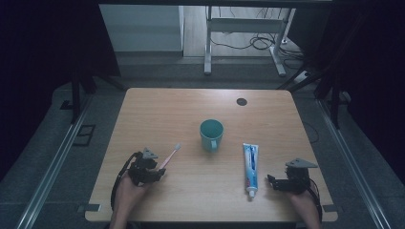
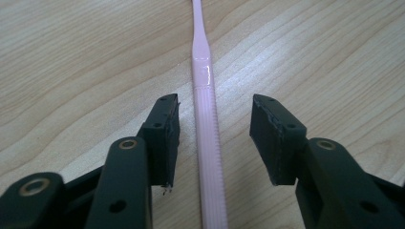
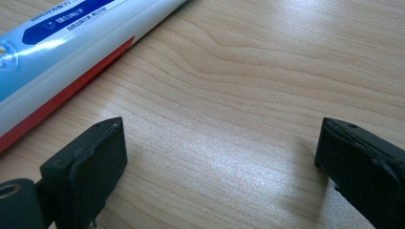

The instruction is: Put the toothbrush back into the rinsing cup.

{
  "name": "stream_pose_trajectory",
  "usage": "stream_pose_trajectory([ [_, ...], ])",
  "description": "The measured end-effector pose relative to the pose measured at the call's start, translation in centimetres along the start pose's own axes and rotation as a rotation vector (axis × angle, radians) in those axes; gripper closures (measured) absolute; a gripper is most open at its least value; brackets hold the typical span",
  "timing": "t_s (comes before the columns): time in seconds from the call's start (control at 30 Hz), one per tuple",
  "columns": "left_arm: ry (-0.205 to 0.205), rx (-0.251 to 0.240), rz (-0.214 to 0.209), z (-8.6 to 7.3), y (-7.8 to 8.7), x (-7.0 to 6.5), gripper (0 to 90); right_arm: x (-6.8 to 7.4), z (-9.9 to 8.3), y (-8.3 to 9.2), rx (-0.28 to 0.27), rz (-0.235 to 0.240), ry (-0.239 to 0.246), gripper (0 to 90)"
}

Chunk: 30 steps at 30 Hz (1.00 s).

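The slim pink plastic toothbrush (image 2: pixel 208 143) lay flat on the pale wooden table (image 2: pixel 71 62), its handle between the left gripper (image 2: pixel 217 138)'s parted fingers (image 2: pixel 165 133) (neither pad touching), released.

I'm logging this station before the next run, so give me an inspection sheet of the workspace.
Surface: wooden table, flat, dry.
Job's things: pink toothbrush lying flat; toothpaste tube lying flat; teal cup upright.
Clutter: dark round spot near the far edge.
Grippers: left gripper open astride the toothbrush handle, pads clear; right gripper open beside the tube, nothing between.
Cables: gripper cable; floor cables.
Surroundings: metal frame legs, dark curtains.
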<state>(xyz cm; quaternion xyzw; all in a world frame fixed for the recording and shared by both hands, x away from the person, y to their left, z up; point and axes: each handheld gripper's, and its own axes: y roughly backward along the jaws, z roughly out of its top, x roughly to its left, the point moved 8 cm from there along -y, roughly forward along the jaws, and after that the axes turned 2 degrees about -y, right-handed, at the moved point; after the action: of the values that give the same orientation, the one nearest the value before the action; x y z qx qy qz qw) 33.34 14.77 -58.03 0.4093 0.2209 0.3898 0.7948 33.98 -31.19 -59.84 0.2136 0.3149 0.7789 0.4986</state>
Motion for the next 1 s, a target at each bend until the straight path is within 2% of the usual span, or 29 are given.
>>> stream_pose_trajectory([
  [0.17,0.003,0.030,-0.015,0.3,-0.4,0.2,51.0,0.0,0.0,0.0,0.001,-0.001,-0.002,3.7],
  [0.27,-0.003,0.058,-0.018,0.5,-0.6,0.3,51.0,0.0,0.0,0.0,0.001,-0.001,-0.003,3.7],
  [0.3,-0.009,0.082,-0.020,0.7,-0.7,0.4,51.0,0.0,0.0,0.0,0.002,-0.001,-0.003,3.7],
  [0.47,-0.021,0.123,-0.018,1.1,-0.8,0.5,51.0,0.0,0.0,0.0,0.002,-0.001,-0.003,3.7],
  [0.53,-0.034,0.158,-0.018,1.3,-0.9,0.6,51.0,0.0,0.0,0.0,0.002,-0.001,-0.003,3.7],
  [0.63,-0.053,0.186,-0.022,1.5,-1.0,0.6,51.4,0.0,0.0,0.0,0.002,-0.001,-0.004,3.7],
  [0.67,-0.070,0.217,-0.028,1.7,-1.1,0.5,51.6,0.0,0.0,0.0,0.002,-0.001,-0.003,3.7],
  [1.0,-0.117,0.356,-0.034,2.9,-1.7,0.8,53.1,0.0,0.0,0.0,0.002,-0.001,-0.003,3.7],
])
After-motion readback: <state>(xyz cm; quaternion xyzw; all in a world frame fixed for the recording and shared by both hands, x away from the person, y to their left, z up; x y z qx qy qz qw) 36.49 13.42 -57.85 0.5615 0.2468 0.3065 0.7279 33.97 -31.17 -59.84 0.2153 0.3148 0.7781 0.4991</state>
